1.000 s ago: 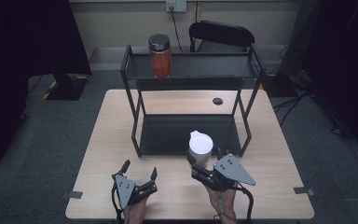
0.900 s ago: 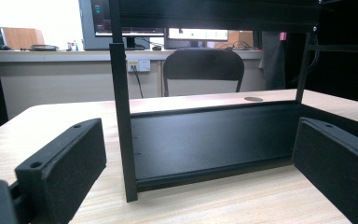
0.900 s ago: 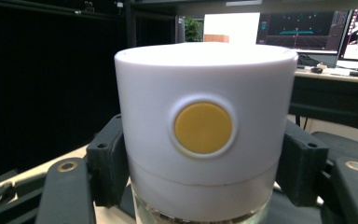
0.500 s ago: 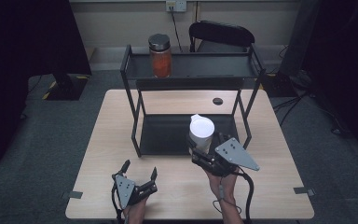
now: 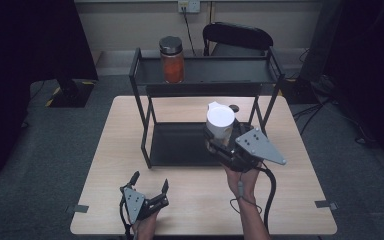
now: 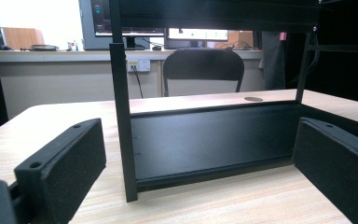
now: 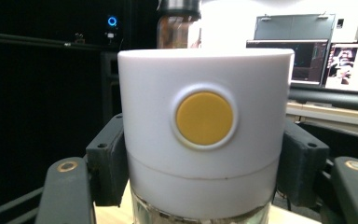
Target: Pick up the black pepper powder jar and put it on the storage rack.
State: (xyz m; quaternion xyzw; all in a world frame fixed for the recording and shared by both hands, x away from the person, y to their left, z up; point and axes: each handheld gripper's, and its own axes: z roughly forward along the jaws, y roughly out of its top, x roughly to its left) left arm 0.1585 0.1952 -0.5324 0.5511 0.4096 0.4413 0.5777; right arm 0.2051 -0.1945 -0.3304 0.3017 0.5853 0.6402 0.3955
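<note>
Your right gripper (image 5: 219,141) clamps the white-lidded glass jar (image 5: 220,124) over the black metal rack's (image 5: 180,145) near edge; your left gripper (image 5: 150,184) rests apart, its view facing the open lower shelf.

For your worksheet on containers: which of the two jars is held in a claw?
The white-lidded jar, clamped in the right claw in front of the rack. The orange-filled jar stands free on the rack's top shelf.

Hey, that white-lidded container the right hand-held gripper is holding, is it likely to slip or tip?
The white-lidded container looks rigid and smooth, so it may slip. The right hand-held gripper clamps its round sides, so it could twist. Its clear base looks like glass, probably fragile.
</note>
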